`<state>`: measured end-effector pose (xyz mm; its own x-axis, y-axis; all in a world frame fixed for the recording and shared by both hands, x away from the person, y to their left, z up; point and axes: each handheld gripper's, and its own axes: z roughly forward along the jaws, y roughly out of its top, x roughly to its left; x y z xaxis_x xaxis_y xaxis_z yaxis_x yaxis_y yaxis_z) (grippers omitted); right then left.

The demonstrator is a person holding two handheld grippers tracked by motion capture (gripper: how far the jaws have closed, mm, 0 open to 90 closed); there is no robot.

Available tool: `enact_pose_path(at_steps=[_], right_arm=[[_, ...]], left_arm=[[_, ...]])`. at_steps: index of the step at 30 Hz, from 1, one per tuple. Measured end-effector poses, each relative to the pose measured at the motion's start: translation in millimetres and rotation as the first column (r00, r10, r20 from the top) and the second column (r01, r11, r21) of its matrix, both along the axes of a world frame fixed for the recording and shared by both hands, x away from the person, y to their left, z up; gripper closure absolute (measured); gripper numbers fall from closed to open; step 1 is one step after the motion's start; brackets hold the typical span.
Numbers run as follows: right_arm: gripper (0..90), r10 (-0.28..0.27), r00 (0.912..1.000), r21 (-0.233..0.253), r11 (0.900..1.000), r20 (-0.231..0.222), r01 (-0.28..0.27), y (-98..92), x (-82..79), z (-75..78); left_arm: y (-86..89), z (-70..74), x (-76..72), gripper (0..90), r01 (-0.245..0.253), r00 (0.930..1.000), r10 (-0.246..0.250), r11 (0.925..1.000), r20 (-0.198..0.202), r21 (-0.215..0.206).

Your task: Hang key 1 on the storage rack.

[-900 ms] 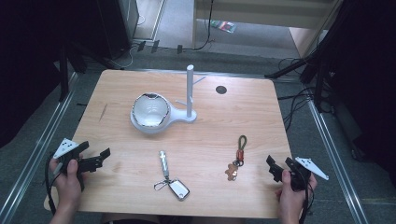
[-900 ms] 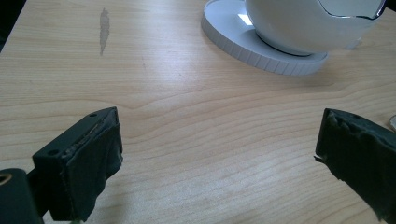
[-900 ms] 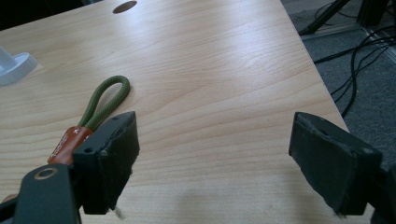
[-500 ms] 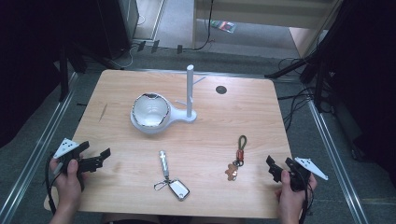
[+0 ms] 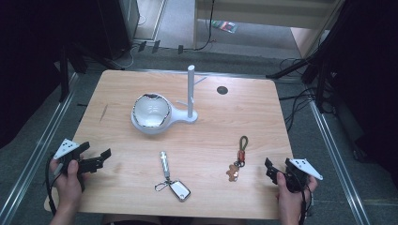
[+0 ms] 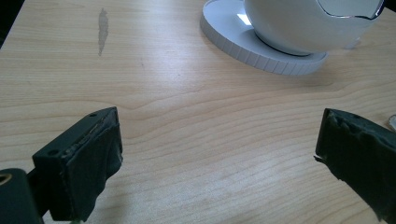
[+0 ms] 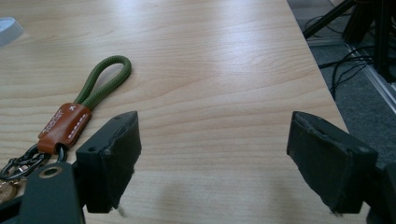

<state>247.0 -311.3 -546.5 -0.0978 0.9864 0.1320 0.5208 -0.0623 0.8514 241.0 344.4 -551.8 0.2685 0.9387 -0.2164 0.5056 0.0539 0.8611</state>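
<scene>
A white bowl (image 5: 150,111) sits on a white round base with an upright post (image 5: 191,91) at mid-table. The bowl (image 6: 308,23) is ahead and to the right in the left gripper view. A green cord keychain (image 5: 240,150) with a brown leather tag and a small charm lies right of centre. A silver tube with a white key fob (image 5: 179,190) lies near the front. My left gripper (image 5: 104,158) rests at the front left, open and holding nothing (image 6: 219,135). My right gripper (image 5: 269,169) is open at the front right (image 7: 212,135), with the green cord keychain (image 7: 93,93) just left of its jaws.
The wooden table (image 5: 244,117) has a dark round hole (image 5: 222,90) at the back right. The table's right edge (image 7: 322,84) drops to a floor with cables. Metal rails run along both sides of the table.
</scene>
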Motion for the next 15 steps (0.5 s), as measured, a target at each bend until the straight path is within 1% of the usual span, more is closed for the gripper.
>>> enact_pose_path(at_steps=[1,2,3,4,5,6,8,12,15], right_arm=[[17.6,0.001,1.0,-0.007,1.0,0.001,-0.001,0.3,-0.4,0.0],[17.1,0.009,1.0,-0.004,1.0,0.003,-0.009,0.5,-0.9,0.0],[15.7,0.024,0.9997,-0.004,1.0,0.002,-0.024,0.6,-0.8,-0.1],[14.1,0.036,0.9993,-0.012,0.999,-0.012,-0.036,2.2,-0.3,-0.2],[14.1,0.036,0.9993,-0.012,0.999,-0.012,-0.036,2.2,-0.3,-0.2],[13.8,0.033,0.9991,-0.027,0.999,-0.025,-0.034,4.1,-0.1,0.1],[13.8,0.033,0.9991,-0.034,0.999,-0.025,-0.034,5.5,-0.6,1.2],[13.6,0.05,0.9984,-0.029,0.998,-0.027,-0.051,6.5,-1.3,3.7],[13.1,0.051,0.998,-0.032,0.998,-0.036,-0.052,11.1,-0.9,9.9]], left_arm=[[0.0,0.0,0.0,1.1,0.0,1.0,0.0,1.0,0.0,0.0],[0.1,0.0,0.1,1.1,0.0,1.0,0.0,1.0,-0.002,0.0],[0.2,0.1,0.1,1.1,0.001,1.0,-0.001,1.0,-0.003,0.0],[0.2,0.1,0.1,1.1,0.002,1.0,-0.002,1.0,-0.003,0.0],[0.2,0.1,0.1,1.1,0.002,1.0,-0.002,1.0,-0.003,0.0],[0.2,0.1,0.1,1.1,0.002,1.0,-0.002,1.0,-0.002,0.0],[0.1,0.1,0.3,1.1,0.002,1.0,-0.002,1.0,-0.003,0.0],[0.0,0.1,0.4,1.1,0.002,1.0,-0.002,1.0,-0.003,-0.001],[0.0,0.2,0.3,1.1,0.002,1.0,-0.002,1.0,-0.003,0.0]])
